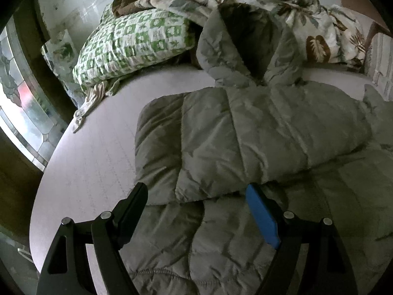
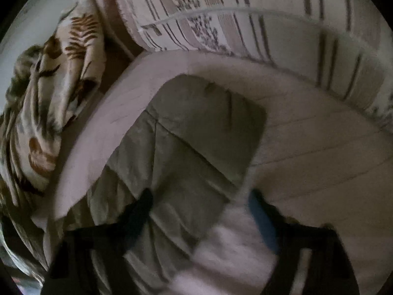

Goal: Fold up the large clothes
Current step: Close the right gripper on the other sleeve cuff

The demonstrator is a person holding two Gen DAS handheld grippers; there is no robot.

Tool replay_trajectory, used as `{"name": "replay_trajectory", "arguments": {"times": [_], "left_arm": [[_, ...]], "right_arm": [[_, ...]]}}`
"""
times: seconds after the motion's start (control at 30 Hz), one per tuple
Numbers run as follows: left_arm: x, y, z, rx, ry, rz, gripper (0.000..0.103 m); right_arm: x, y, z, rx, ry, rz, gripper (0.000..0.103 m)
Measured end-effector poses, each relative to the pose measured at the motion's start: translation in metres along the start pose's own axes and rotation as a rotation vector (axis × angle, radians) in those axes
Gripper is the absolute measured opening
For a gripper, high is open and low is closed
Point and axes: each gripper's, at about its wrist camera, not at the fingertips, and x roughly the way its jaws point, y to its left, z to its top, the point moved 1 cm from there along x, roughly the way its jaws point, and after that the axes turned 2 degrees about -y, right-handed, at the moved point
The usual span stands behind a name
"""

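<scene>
A grey-green quilted puffer jacket (image 1: 258,132) lies spread on the pale bed sheet (image 1: 98,147), hood (image 1: 248,49) toward the pillows, one sleeve folded across its body. My left gripper (image 1: 196,196) is open and empty, its jaws wide apart just above the jacket's lower part. In the right wrist view, which is blurred, the jacket's sleeve (image 2: 196,135) lies on the sheet (image 2: 319,159). My right gripper (image 2: 201,201) is open over the sleeve, with grey fabric and a pale blurred patch between its fingers.
A green-and-white checked pillow (image 1: 132,44) and a leaf-print blanket (image 1: 307,17) lie at the head of the bed. A stained-glass window (image 1: 17,103) is at left. A striped cushion (image 2: 221,12) borders the bed at right; the leaf blanket (image 2: 49,98) also shows.
</scene>
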Motion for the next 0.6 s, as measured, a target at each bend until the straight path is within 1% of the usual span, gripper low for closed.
{"name": "replay_trajectory", "arguments": {"times": [0.03,0.07,0.13,0.23,0.37,0.5,0.6], "left_arm": [[0.002,0.002,0.0,-0.01,0.006,-0.003,0.083],[0.004,0.003,0.001,-0.018,0.01,-0.005,0.083],[0.006,0.006,0.0,-0.033,0.018,-0.01,0.083],[0.006,0.008,-0.001,-0.041,0.015,-0.009,0.083],[-0.003,0.016,-0.005,-0.053,0.011,-0.03,0.083],[-0.017,0.03,-0.011,-0.069,-0.004,-0.037,0.083],[-0.025,0.044,-0.017,-0.093,0.0,-0.042,0.083]], "right_arm": [[0.0,0.003,0.001,-0.011,-0.029,-0.04,0.042],[0.0,0.006,0.001,-0.022,-0.049,-0.05,0.036],[-0.004,0.012,0.0,-0.028,-0.077,-0.036,0.02],[-0.022,0.023,-0.004,-0.081,-0.132,-0.002,0.014],[-0.059,0.04,-0.013,-0.169,-0.178,0.065,0.014],[-0.111,0.075,-0.028,-0.3,-0.24,0.148,0.013],[-0.148,0.105,-0.045,-0.382,-0.257,0.22,0.013]]}}
